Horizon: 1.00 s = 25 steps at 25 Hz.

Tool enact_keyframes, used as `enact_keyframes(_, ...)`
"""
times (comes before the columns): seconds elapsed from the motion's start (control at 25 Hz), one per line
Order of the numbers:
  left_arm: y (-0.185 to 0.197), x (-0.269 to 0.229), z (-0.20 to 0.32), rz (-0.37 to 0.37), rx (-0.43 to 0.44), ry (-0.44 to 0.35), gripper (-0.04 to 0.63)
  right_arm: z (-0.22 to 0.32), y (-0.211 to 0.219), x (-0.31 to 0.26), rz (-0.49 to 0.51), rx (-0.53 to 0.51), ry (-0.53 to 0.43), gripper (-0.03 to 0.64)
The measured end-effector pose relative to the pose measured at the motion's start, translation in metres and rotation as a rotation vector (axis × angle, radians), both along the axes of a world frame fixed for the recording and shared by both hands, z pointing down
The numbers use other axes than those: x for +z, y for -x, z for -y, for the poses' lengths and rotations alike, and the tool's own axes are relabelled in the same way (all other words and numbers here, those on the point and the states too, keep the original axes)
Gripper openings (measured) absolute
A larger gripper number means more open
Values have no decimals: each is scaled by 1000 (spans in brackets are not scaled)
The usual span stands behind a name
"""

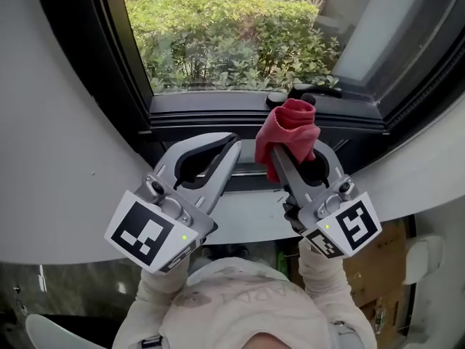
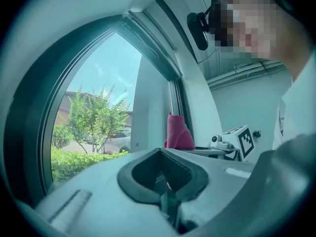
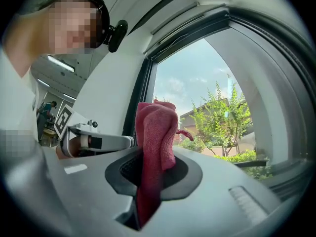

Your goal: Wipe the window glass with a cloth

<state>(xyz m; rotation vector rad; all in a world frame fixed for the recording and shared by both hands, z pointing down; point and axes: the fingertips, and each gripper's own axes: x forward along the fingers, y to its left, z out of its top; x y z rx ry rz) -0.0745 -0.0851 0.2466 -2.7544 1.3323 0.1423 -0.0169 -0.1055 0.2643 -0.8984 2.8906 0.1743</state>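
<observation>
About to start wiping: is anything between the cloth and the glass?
Nothing covers the glass itself. The cloth, clamped in the right claw, sits just short of a black handle on the frame below the pane; going above it should give a free path.

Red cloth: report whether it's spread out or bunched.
Bunched: the red cloth stands crumpled in folds, pinched in the shut right claw, not spread flat.
</observation>
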Motion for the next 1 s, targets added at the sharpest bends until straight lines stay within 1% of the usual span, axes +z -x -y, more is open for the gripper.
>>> enact_keyframes(0.24,-10,5,-15,11,8,6,1,-17,4,-11,9,-16,-30,72)
enact_keyframes(0.4,-9,5,-19,10,8,6,1,-22,3,-8,31,-18,1,72)
enact_keyframes(0.48,-9,5,-18,9,10,8,1,-20,4,-5,26,-22,11,72)
enact_keyframes(0.64,-11,4,-23,7,15,0,1,-27,4,-5,13,-22,-1,72)
enact_keyframes(1.0,-13,0,-31,0,24,-7,1,-36,4,-11,32,-25,0,72)
